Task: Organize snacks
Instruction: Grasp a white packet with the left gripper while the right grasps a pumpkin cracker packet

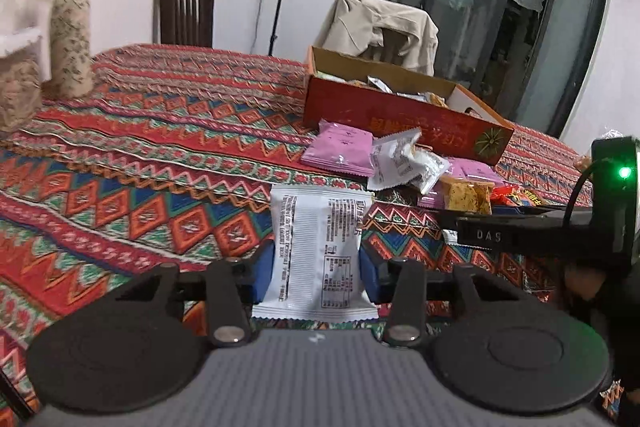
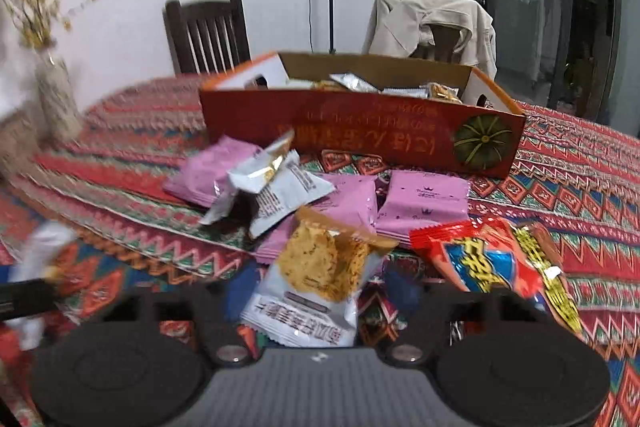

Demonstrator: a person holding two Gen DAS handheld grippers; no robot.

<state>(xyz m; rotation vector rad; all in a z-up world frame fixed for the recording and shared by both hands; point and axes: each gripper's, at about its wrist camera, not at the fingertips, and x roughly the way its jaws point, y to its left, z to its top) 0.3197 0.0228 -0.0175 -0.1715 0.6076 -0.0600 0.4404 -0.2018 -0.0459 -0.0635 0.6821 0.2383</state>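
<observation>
Task partly done. Several snacks already lie inside the red box (image 2: 360,131) on the bench (image 1: 160,155); exact count cannot be told, as the box wall hides most of them.

A white packet (image 1: 316,247) is pinched between the blue pads of the left hand-held gripper (image 1: 316,267), held upright, in front of the box and well short of it. It is judged to be on its way to the box, not yet delivered.

The right hand-held gripper (image 2: 316,291) is closed around a clear packet with a yellow cracker (image 2: 316,279), just in front of the loose pile; the pads appear to be on it, though blur makes contact hard to confirm.

Left over, in front of the box: at least 3 pink packets (image 2: 424,207), 2 white-silver packets (image 2: 276,187) and 1 red packet (image 2: 480,259).
</observation>
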